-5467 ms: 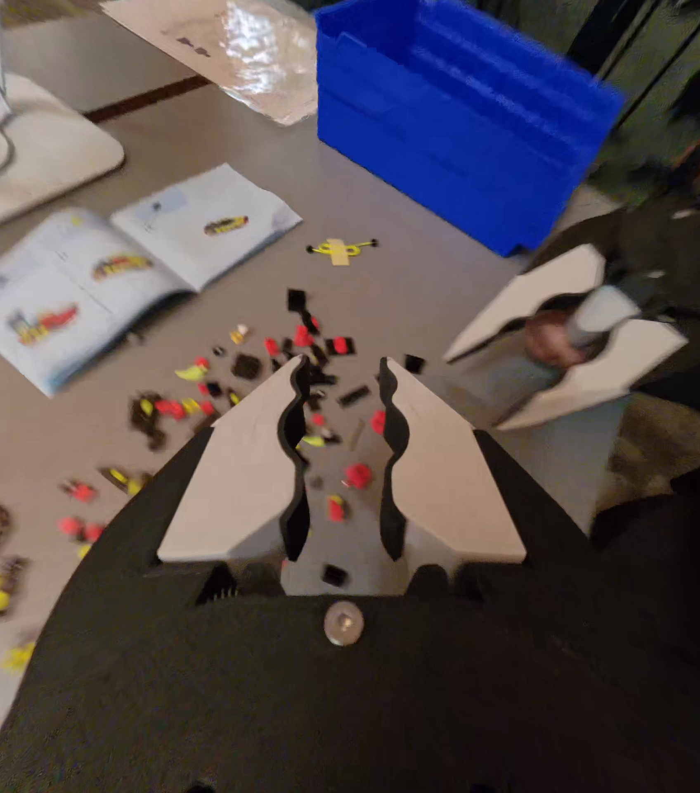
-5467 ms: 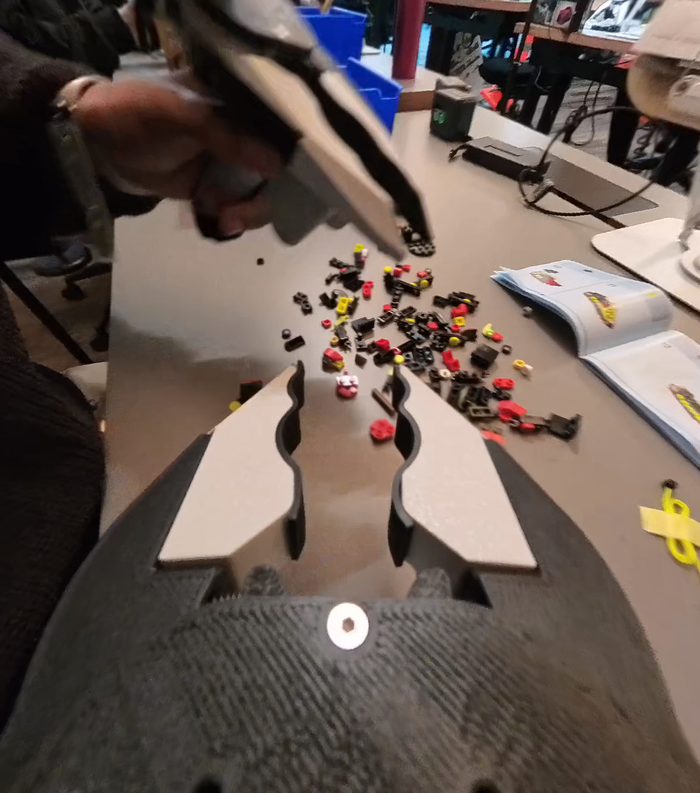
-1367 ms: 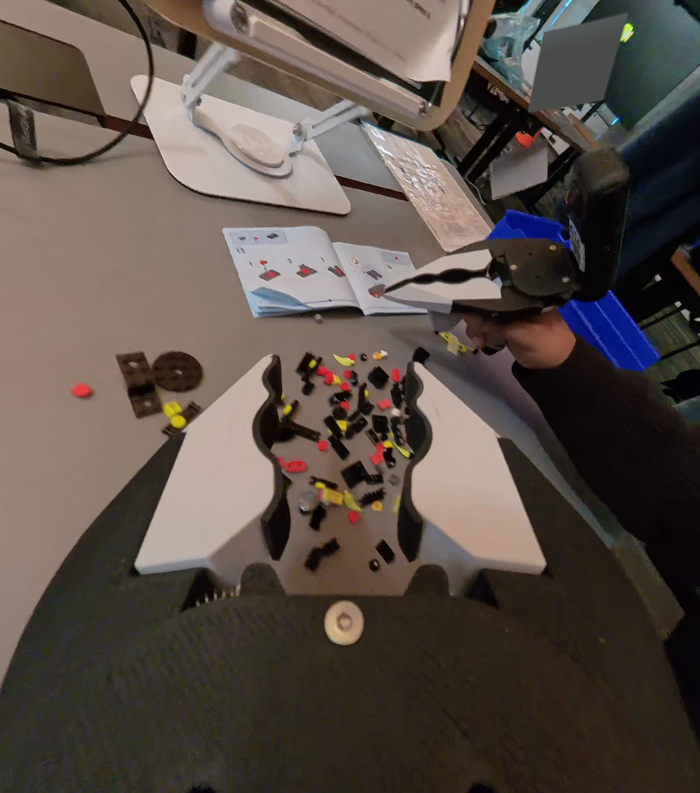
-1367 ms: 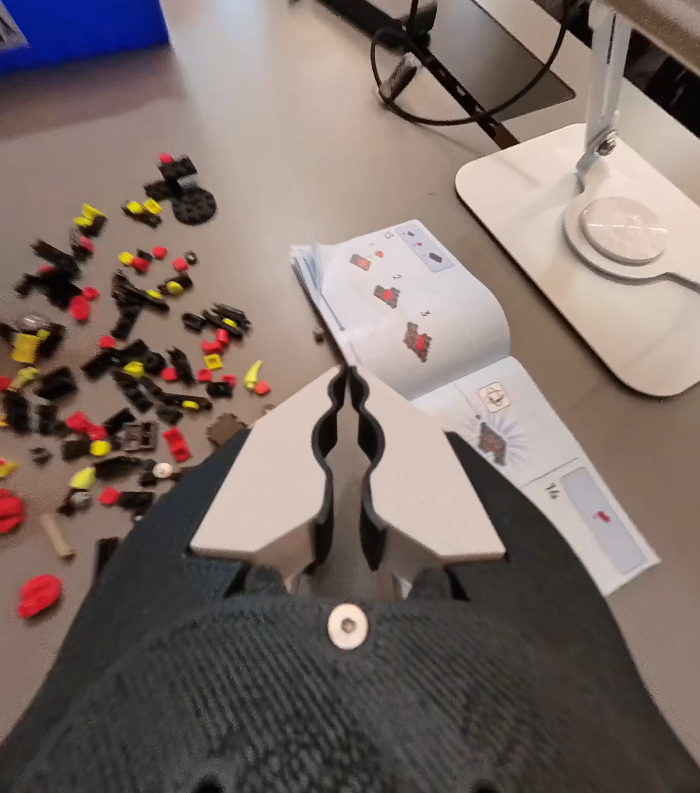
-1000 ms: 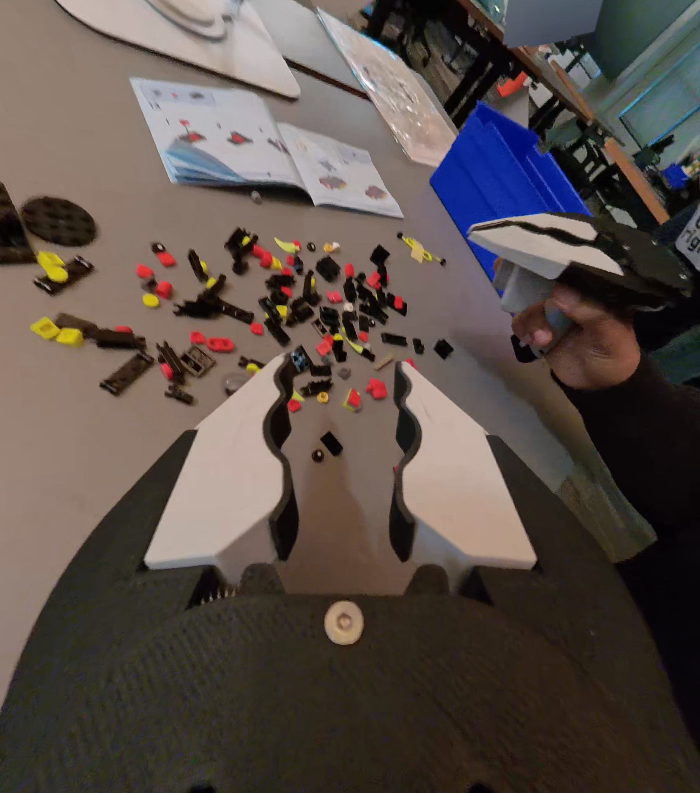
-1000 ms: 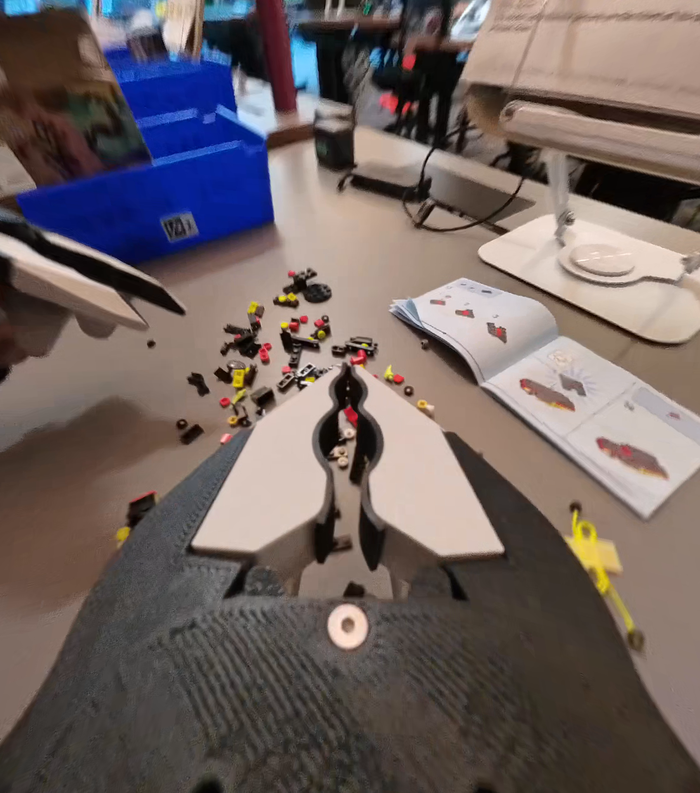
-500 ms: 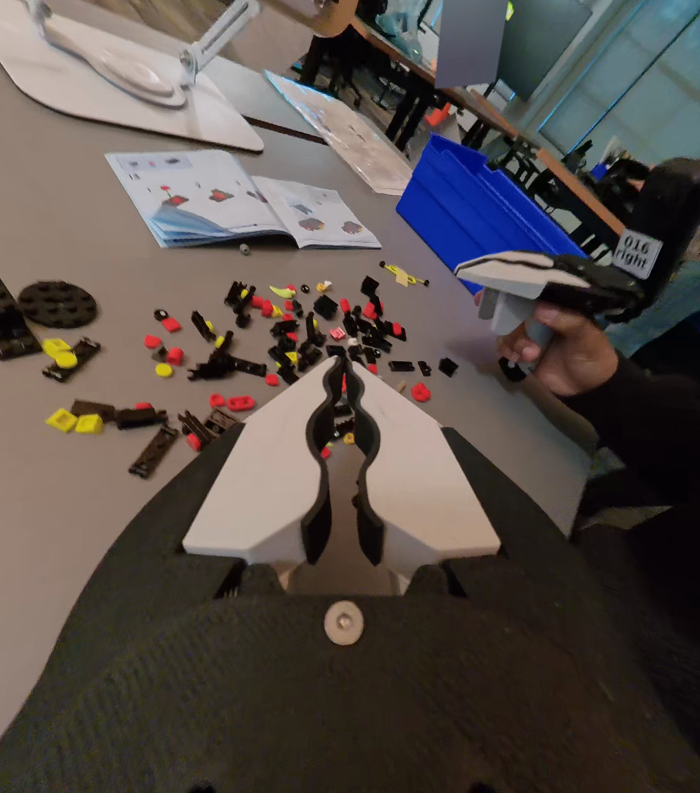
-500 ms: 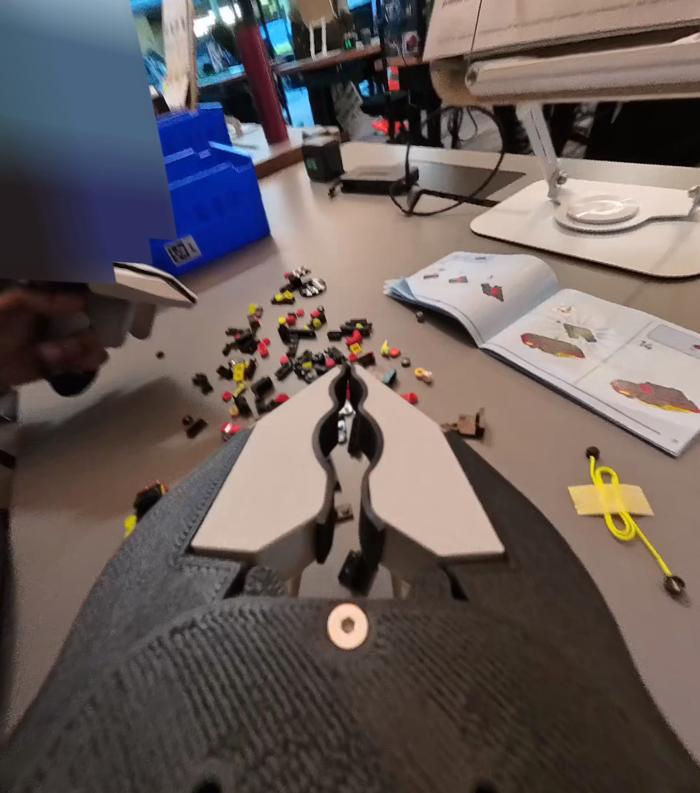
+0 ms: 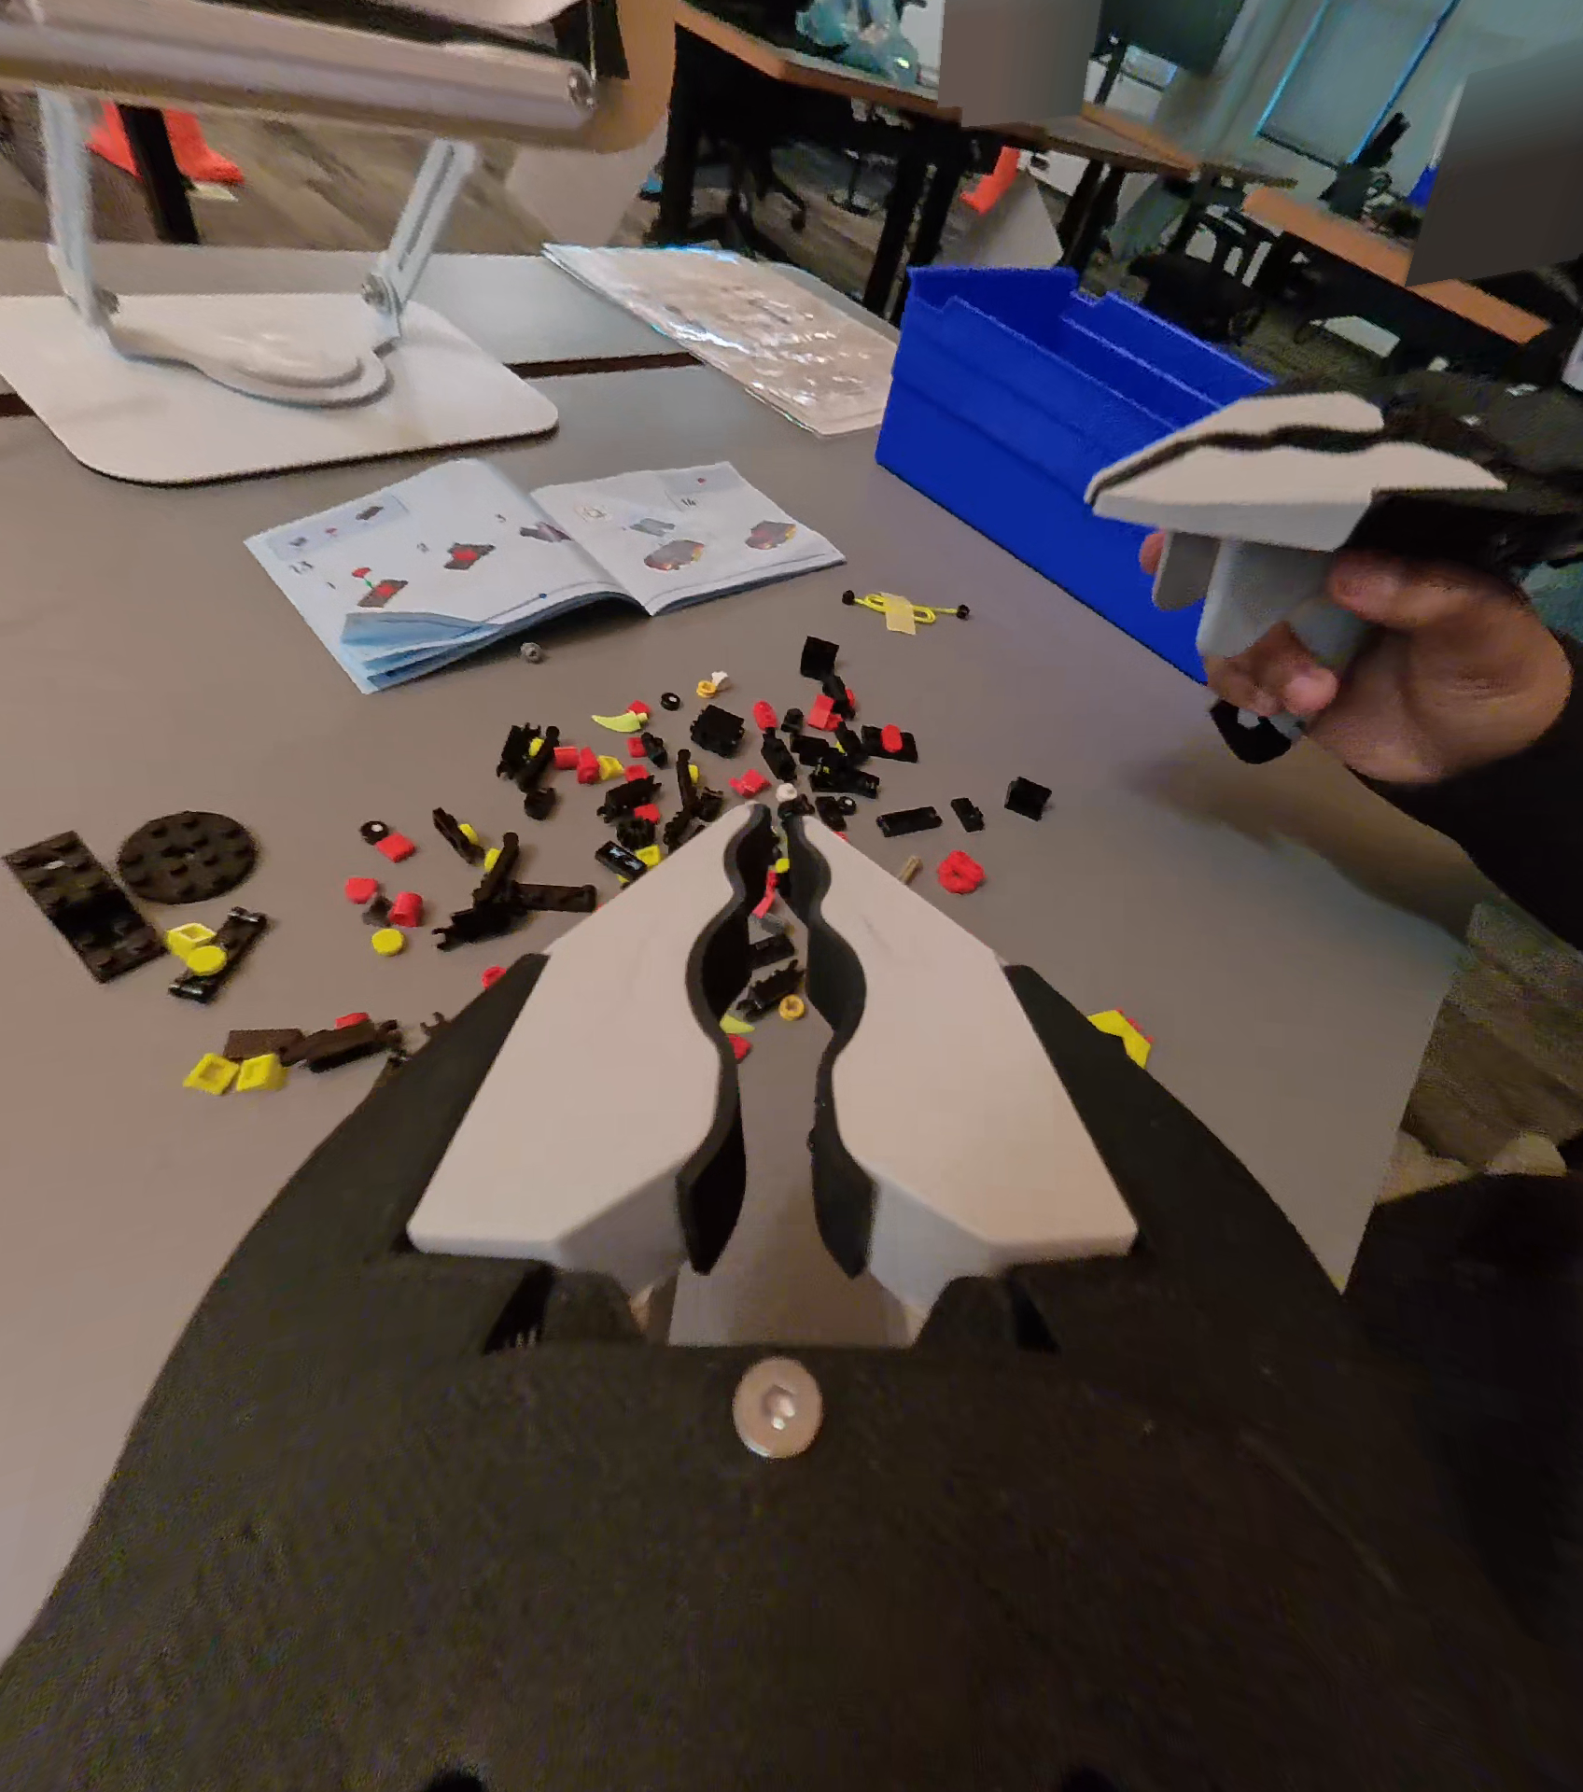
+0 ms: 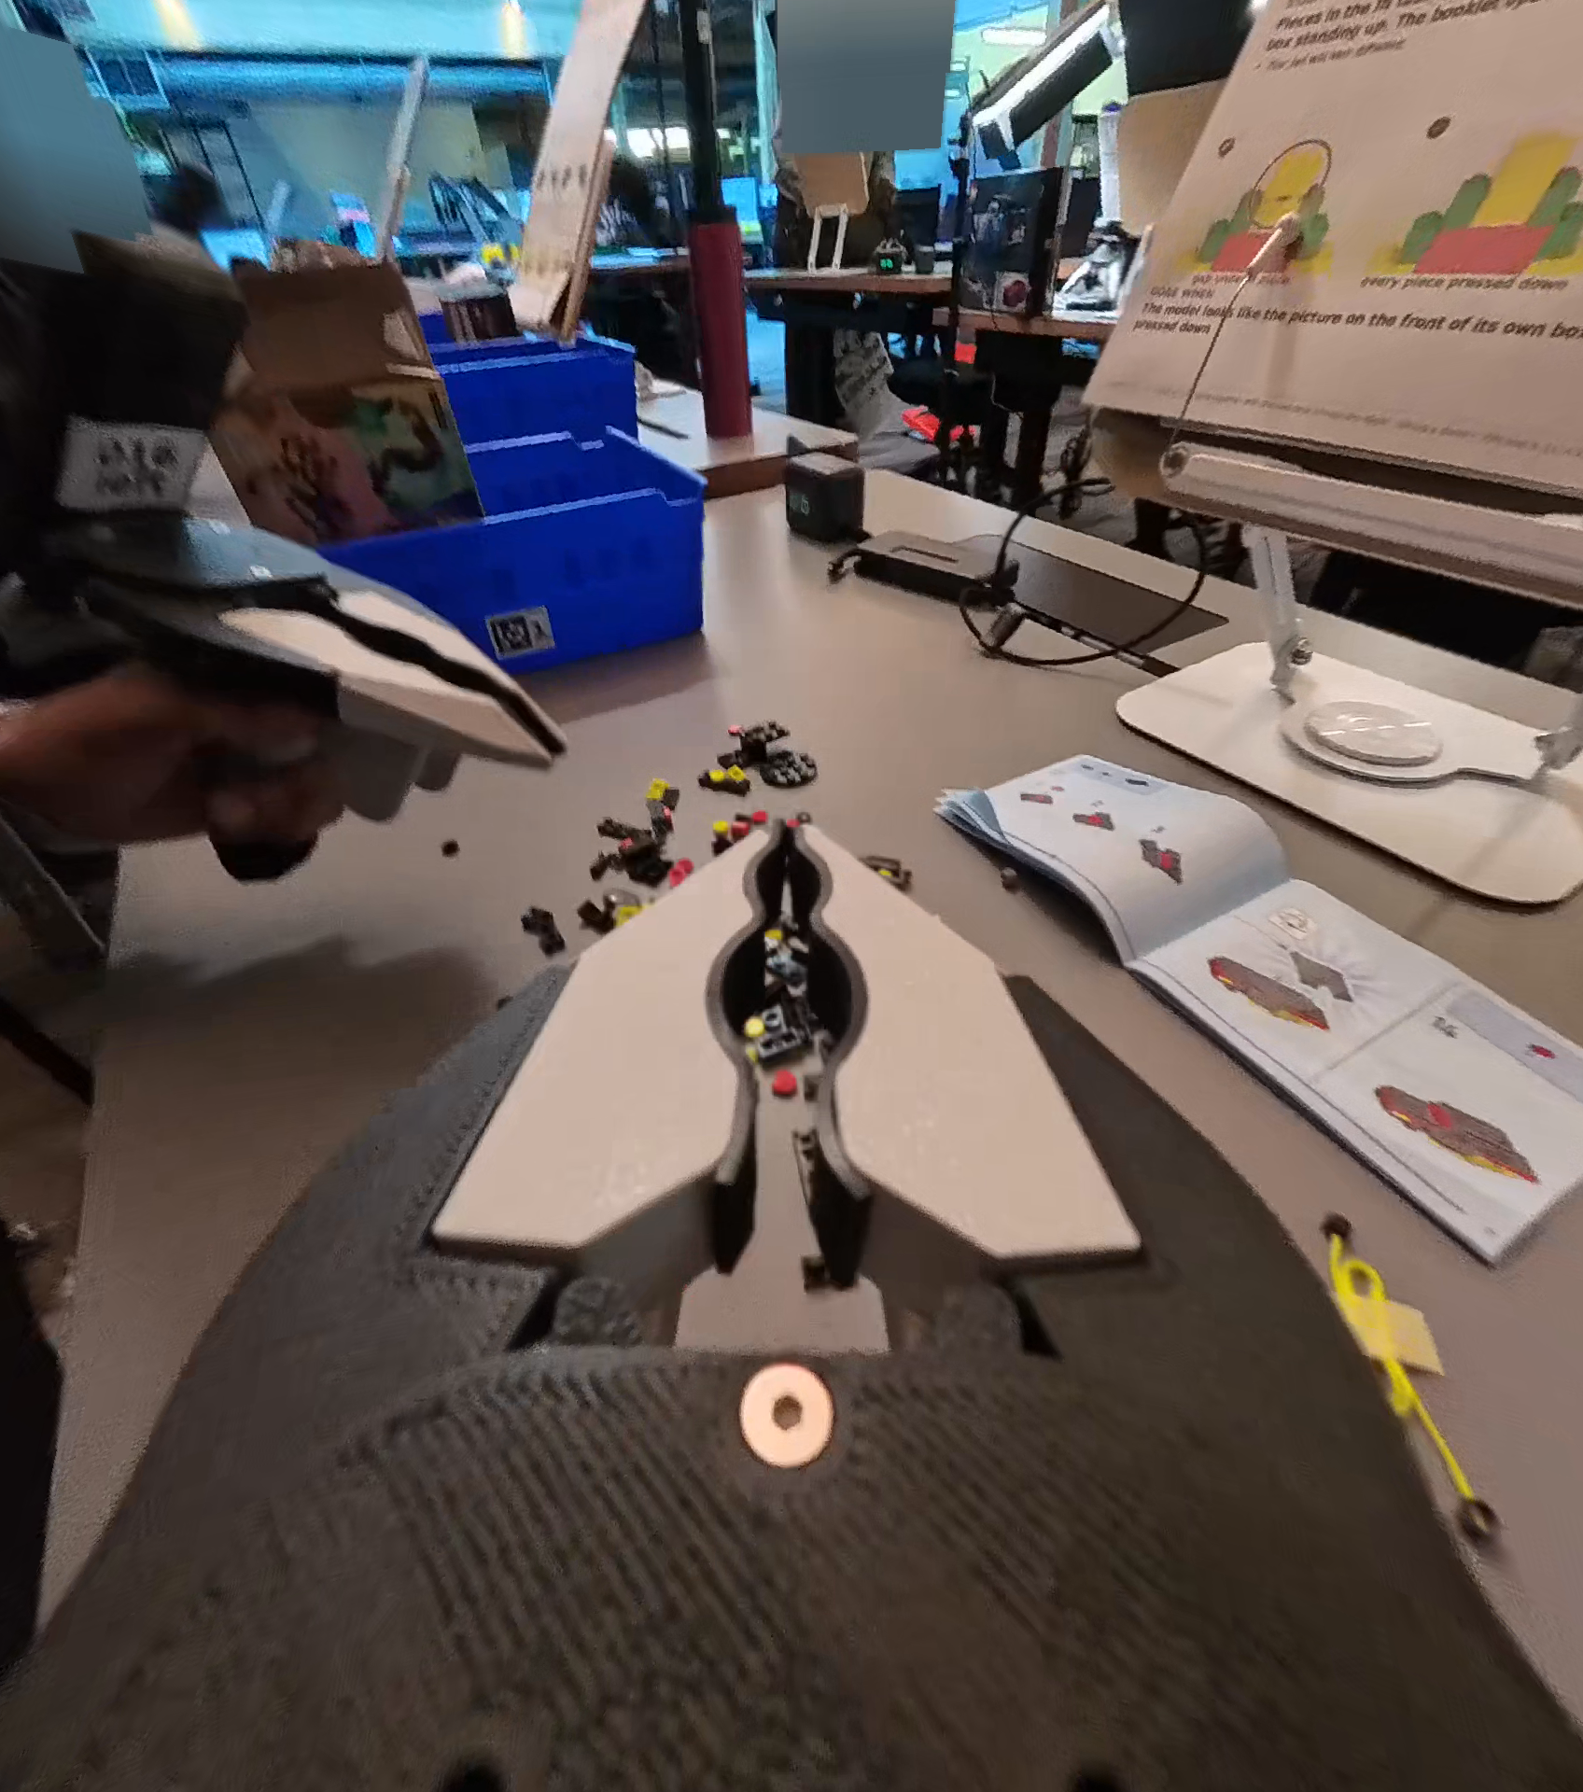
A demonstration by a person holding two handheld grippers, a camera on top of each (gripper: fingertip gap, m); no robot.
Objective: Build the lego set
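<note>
Both grippers hang above the grey surface (image 9: 138, 621) with nothing in them: the left gripper (image 9: 773, 817) has its fingers (image 9: 632, 1008) drawn together at the tips, and the right gripper (image 10: 788, 827) is likewise closed tip to tip, the scalloped inner edges leaving only hollows through which the surface shows. Just ahead of and beneath the left fingertips lies a scatter of small black, red and yellow building pieces (image 9: 720, 766); a black round plate (image 9: 186, 856) and a long black plate (image 9: 85, 907) sit well off to the left of them. Beyond the scatter an open instruction booklet (image 9: 535, 558) lies flat, with a white stand base (image 9: 264, 388) farther back and a blue bin (image 9: 1040, 427) to the right, near the right gripper's hand (image 9: 1408, 679). A yellow looped tie (image 9: 904, 611) rests between booklet and bin. The likely trouble (as I judge it) is the crowding: closed tips lowered into so tight a scatter could nudge neighbours aside or skid a piece off the near edge.
</note>
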